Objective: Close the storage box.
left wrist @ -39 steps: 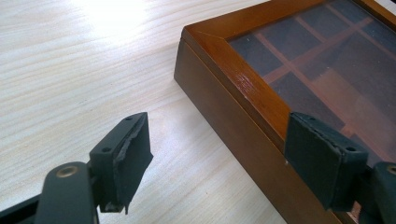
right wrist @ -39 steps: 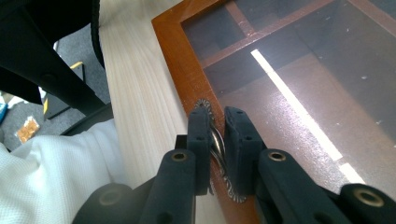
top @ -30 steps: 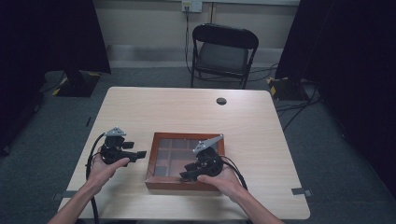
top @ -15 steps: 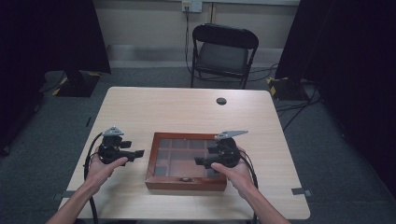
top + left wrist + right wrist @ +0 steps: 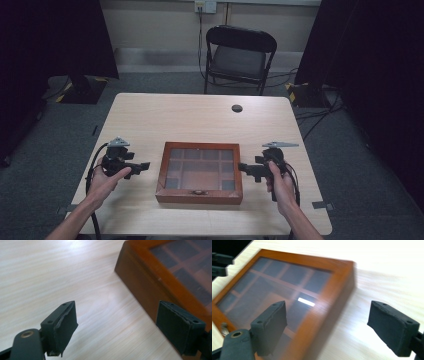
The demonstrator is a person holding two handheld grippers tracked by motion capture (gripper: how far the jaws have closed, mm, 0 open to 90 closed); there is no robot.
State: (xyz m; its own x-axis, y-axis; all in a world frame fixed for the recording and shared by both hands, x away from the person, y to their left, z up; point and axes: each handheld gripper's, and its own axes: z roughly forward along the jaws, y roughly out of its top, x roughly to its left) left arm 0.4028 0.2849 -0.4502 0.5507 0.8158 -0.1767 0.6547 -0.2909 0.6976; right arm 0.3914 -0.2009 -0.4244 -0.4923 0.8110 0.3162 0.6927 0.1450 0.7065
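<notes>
The left gripper (image 5: pixel 145 165) hovers just left of the wooden box (image 5: pixel 200 172), jaws spread and empty. The right gripper (image 5: pixel 243 168) sits just right of the box, likewise spread. The box lies closed on the worktop (image 5: pixel 165 117).

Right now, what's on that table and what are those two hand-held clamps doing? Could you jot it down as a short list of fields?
table: light wood table, seen from above
main object: wooden box with a glass lid over compartments, lid closed, small metal latch on the near side
other item: small dark round object near the far edge
left gripper: open, beside the box's left side, not touching
right gripper: open, beside the box's right side, holding nothing
behind table: black folding chair
</notes>
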